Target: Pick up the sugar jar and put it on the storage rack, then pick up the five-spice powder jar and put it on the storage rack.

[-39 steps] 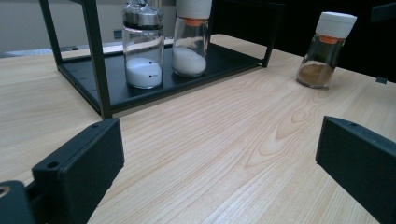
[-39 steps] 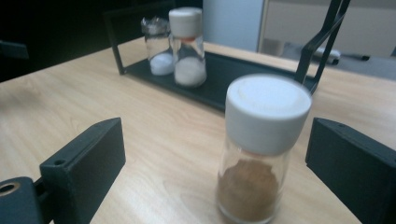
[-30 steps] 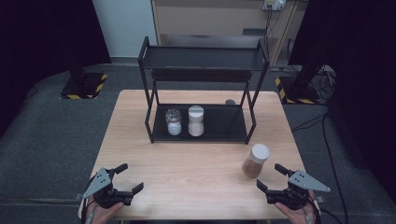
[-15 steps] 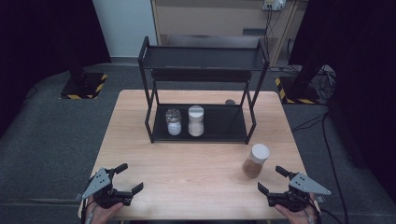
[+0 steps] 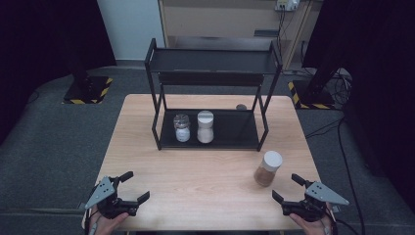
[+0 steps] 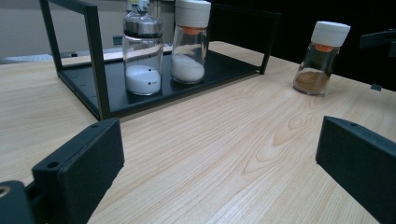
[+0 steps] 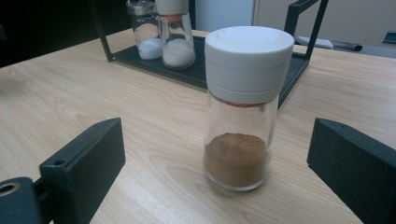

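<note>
A glass jar of brown powder with a white lid (image 5: 268,168) (image 7: 240,107) (image 6: 320,58) stands upright on the wooden table (image 5: 195,186), right of centre, just outside the black two-level rack (image 5: 210,95). On the rack's bottom shelf stand a silver-capped shaker (image 5: 181,128) (image 6: 142,53) and a white-lidded jar of white grains (image 5: 205,127) (image 6: 189,41). My right gripper (image 5: 287,188) (image 7: 219,172) is open at the near right edge, jaws pointing at the brown jar but short of it. Held open and empty, my left gripper (image 5: 133,186) (image 6: 219,172) sits at the near left edge.
The rack's top shelf (image 5: 213,61) is bare. A small dark round object (image 5: 241,106) lies on the table behind the rack. Dark floor, black stands with striped bases (image 5: 85,90) and cables surround the table. Bare wood lies between the grippers and the rack.
The right gripper has drifted slightly toward the near edge. The left gripper and the jars have not moved.
</note>
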A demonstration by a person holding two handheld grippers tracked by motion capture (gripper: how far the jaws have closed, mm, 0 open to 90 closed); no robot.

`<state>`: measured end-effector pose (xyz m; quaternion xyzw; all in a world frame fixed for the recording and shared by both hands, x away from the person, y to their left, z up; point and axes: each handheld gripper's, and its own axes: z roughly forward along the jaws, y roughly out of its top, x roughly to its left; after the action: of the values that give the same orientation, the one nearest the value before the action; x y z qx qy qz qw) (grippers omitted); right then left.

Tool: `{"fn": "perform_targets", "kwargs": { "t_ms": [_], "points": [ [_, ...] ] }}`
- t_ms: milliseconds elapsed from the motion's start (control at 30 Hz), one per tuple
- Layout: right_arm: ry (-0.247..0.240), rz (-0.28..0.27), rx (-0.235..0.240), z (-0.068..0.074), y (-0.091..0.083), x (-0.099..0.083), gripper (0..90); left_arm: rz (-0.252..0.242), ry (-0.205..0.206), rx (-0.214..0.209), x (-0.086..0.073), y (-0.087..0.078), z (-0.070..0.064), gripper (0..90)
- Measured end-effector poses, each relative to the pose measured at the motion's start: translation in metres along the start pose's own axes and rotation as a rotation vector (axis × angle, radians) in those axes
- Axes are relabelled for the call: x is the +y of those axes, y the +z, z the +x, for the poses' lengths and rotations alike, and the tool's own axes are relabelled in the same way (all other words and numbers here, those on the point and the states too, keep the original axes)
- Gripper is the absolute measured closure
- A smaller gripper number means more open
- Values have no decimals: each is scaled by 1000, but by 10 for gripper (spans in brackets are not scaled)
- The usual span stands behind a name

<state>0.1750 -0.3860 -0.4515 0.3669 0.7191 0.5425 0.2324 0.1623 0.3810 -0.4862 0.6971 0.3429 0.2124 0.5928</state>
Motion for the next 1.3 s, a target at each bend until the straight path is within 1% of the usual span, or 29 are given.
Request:
{"fn": "perform_targets", "kwargs": {
  "t_ms": [200, 467, 600, 867, 1000, 1167, 1300],
  "points": [
    [11, 4, -12, 0, -1, 0, 44, 1, 4, -4, 0, 0, 0, 0],
    [15, 4, -22, 1, -2, 0, 44, 0, 6, -6, 0, 0, 0, 0],
    [22, -3, -27, 1, -3, -1, 44, 0, 6, -6, 0, 1, 0, 0],
    [20, -10, -41, 3, -5, 0, 39, -1, 5, -7, 0, 1, 0, 0],
    [28, -22, -46, 3, -7, 0, 36, 1, 5, -7, 0, 1, 0, 0],
    [36, -26, -45, 4, -8, 2, 37, 4, 5, -7, 0, 1, 0, 0],
    [32, -14, -46, 4, -8, 8, 39, 4, 4, -6, 0, 1, 0, 0]
  ]
}}
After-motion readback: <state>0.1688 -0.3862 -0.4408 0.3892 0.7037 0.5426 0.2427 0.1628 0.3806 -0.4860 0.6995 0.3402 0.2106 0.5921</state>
